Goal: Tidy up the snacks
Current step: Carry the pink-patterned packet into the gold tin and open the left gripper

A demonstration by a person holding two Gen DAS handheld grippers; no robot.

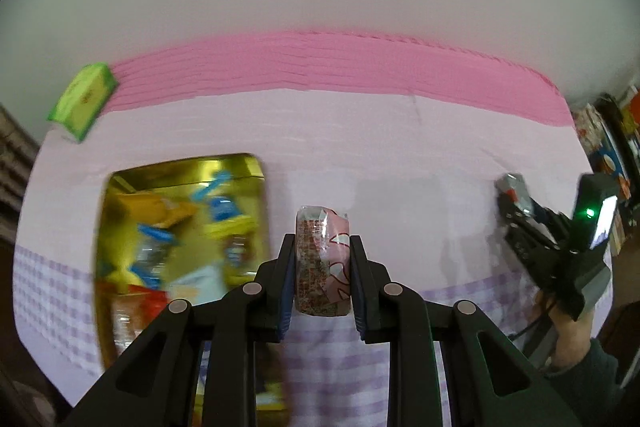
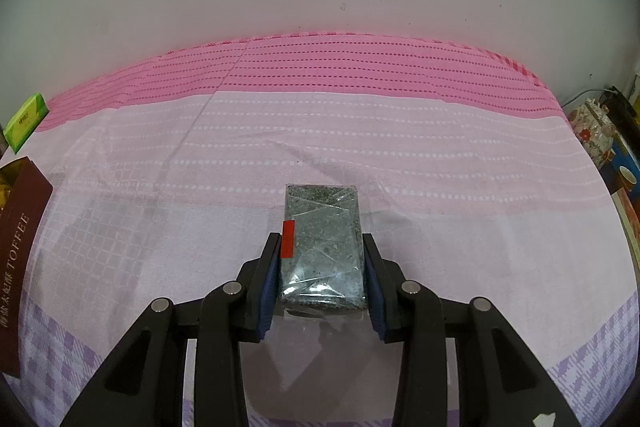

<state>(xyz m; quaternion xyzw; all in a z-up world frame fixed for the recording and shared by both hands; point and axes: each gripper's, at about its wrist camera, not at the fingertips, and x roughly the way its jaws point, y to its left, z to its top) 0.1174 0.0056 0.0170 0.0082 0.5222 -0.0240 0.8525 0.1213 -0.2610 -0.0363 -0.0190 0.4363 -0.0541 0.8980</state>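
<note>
Item one, left gripper [image 1: 322,259]: jaws clamped on a small pink-and-red speckled snack packet [image 1: 322,263], held upright by its two broad faces, clear of the cloth. Judged light and soft-wrapped, with a firm block inside; the film looks slick, so a grip across the flat faces suits it better than one on the crimped ends. The packet sits squarely between the pads, its top end reaching past the fingertips.

Item two, right gripper [image 2: 320,267]: jaws closed on a rectangular dark speckled bar in clear glossy film [image 2: 322,247], with a red tag on its left edge. Judged stiff, brittle and slippery; it is taken by its long side edges. Whether it rests on the cloth or hangs just above it cannot be told.

Item three, open gold tin [image 1: 180,247], left of the left gripper near the tablecloth's left edge, already holding yellow and blue wrapped sweets; the view is blurred there. Its maroon side reads TOFFEE.

Item four, green box [image 1: 82,99], at the far left corner.

Support: pink and lilac checked tablecloth [image 2: 440,167].
</note>
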